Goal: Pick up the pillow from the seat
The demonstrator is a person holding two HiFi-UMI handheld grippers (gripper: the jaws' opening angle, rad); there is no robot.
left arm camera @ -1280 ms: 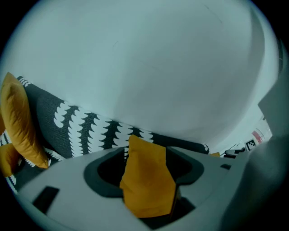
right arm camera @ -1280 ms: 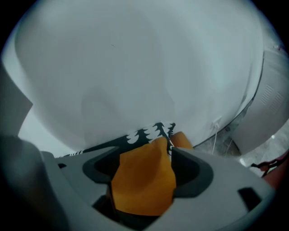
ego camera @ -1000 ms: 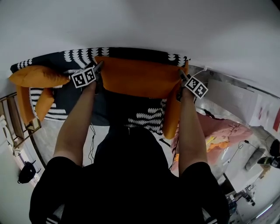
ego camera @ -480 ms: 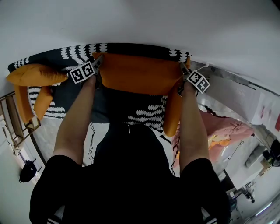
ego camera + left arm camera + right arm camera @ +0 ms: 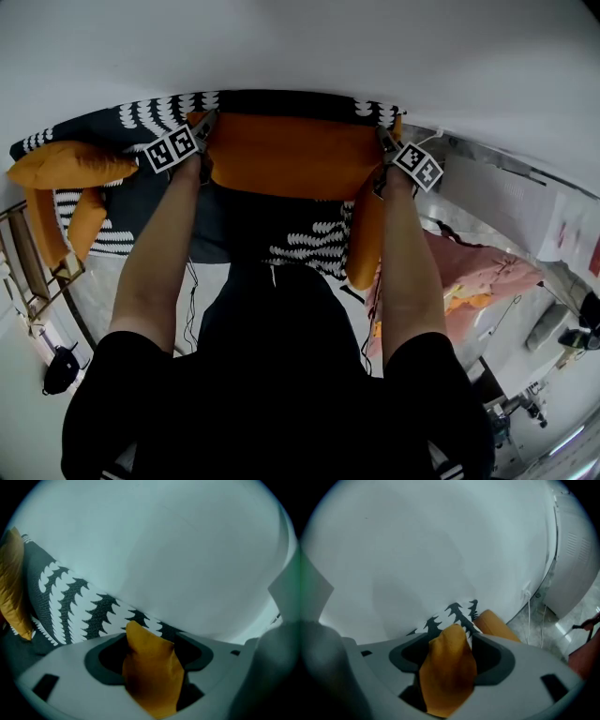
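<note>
An orange pillow (image 5: pixel 291 155) stands upright against the backrest of the black-and-white patterned seat (image 5: pixel 309 246). My left gripper (image 5: pixel 202 127) is at its upper left corner. In the left gripper view that orange corner (image 5: pixel 150 667) lies between the wide-open jaws of the left gripper (image 5: pixel 149 644). My right gripper (image 5: pixel 382 139) is at the upper right corner. The right gripper's (image 5: pixel 449 644) jaws are closing round the corner (image 5: pixel 447 667), with the fabric bunched between them.
A second orange pillow (image 5: pixel 70 164) lies at the seat's left end, above a wooden frame (image 5: pixel 28 262). An orange side cushion (image 5: pixel 367 244) hangs at the right. Pink cloth (image 5: pixel 478 272) and clutter lie on the floor to the right. A white wall is behind the seat.
Both grippers have slid a little further onto the pillow's upper corners. The pillow still leans against the backrest.
</note>
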